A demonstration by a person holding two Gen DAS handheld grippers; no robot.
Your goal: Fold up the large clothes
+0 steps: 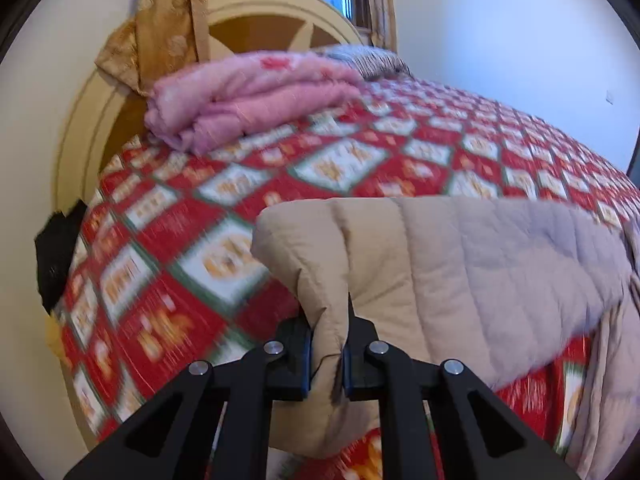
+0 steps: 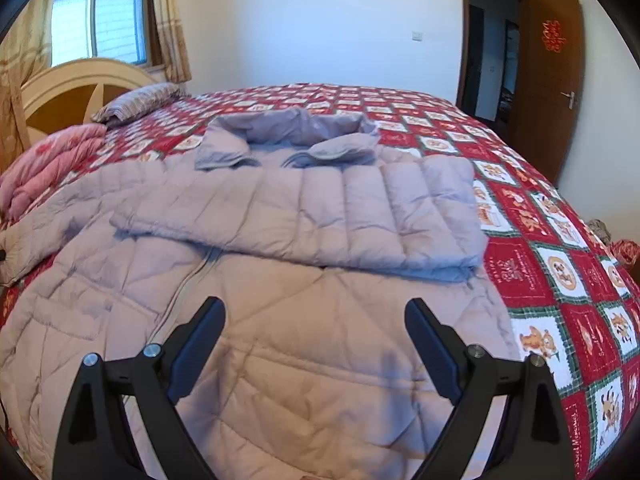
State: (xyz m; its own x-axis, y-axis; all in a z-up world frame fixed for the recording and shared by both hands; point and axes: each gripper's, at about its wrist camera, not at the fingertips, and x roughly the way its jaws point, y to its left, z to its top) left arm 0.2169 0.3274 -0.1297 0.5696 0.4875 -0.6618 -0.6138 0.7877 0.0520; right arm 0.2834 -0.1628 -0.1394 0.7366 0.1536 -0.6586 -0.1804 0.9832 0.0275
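A large beige quilted puffer coat lies face up on the bed, collar at the far end. Its right sleeve is folded across the chest. My left gripper is shut on the end of the other sleeve and holds it lifted above the bedspread; the left wrist view is blurred by motion. My right gripper is open and empty, hovering over the coat's lower body near the zipper.
The bed has a red, white and green patterned bedspread. A folded pink blanket and a striped pillow lie by the cream headboard. A dark object sits at the bed's left edge. An open wooden door is far right.
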